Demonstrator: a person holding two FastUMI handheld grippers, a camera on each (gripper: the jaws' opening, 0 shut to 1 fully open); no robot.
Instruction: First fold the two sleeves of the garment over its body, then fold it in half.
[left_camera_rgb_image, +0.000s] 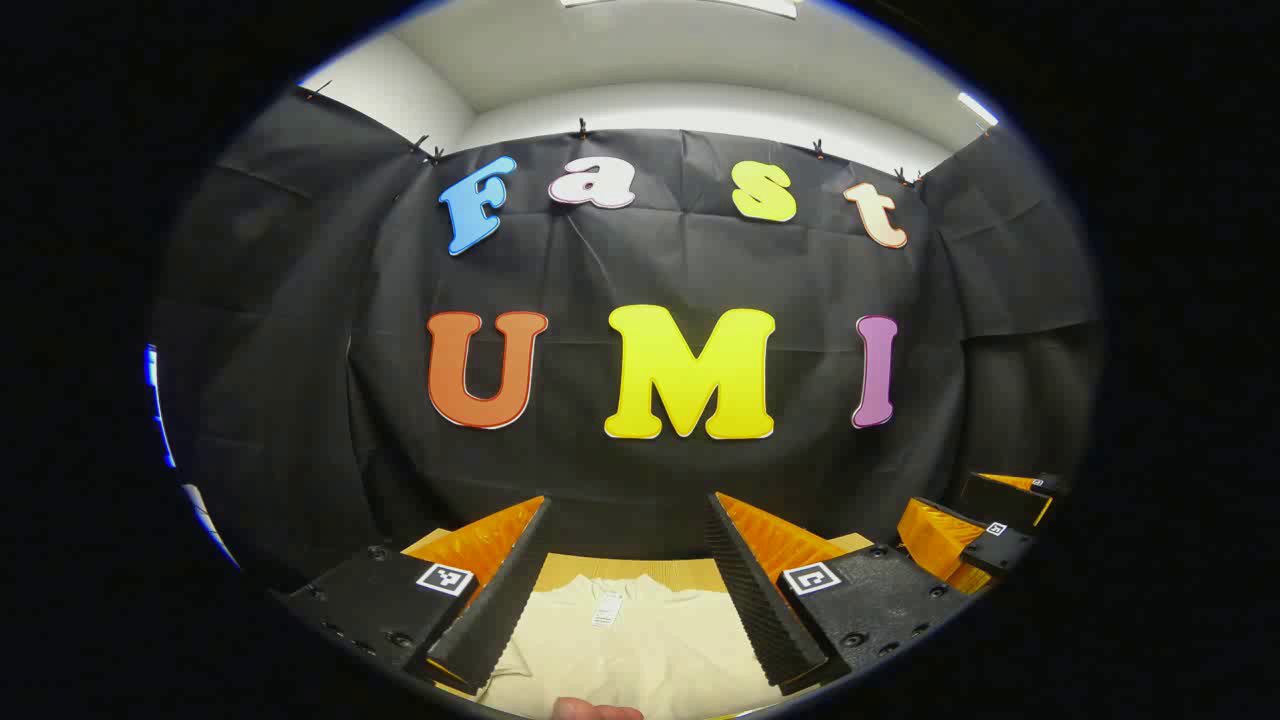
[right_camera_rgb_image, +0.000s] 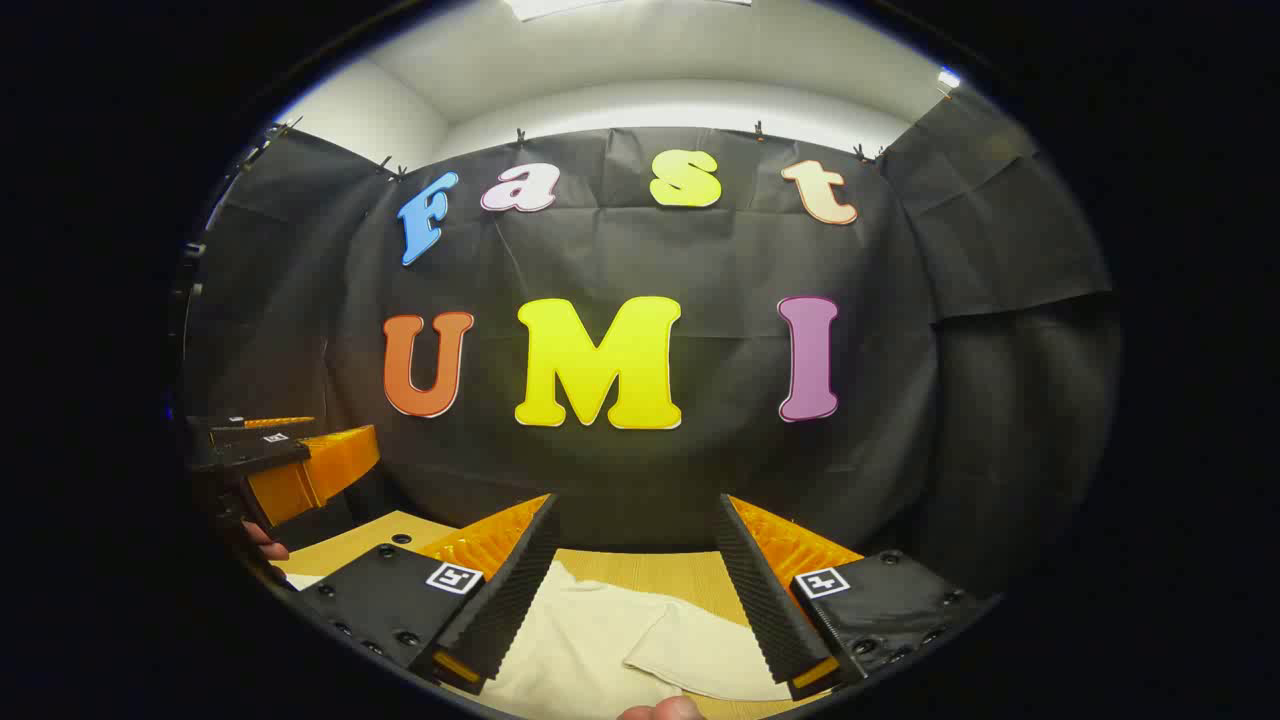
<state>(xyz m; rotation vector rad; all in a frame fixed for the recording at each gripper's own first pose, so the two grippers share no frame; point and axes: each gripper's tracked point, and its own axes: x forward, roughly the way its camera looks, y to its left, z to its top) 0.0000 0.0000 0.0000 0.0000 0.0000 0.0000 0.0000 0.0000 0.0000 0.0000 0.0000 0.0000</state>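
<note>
Left gripper (left_camera_rgb_image: 628, 585): fingers spread apart, nothing between them, raised above a wooden table (left_camera_rgb_image: 640, 572). Cream garment (left_camera_rgb_image: 625, 650): flat on table, directly below and ahead of the fingers, collar label up. Right gripper (right_camera_rgb_image: 635, 590): likewise spread, empty; garment sleeve (right_camera_rgb_image: 700, 655) beneath it.

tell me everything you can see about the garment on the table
The garment is a cream, soft-looking fabric top lying flat on the wooden table. In the left gripper view its neckline faces the booth wall, with a small white tag inside the collar. In the right gripper view one sleeve lies spread outward, not yet folded over the body. Both hand-held grippers hang open above it, and neither is seen touching it.
</note>
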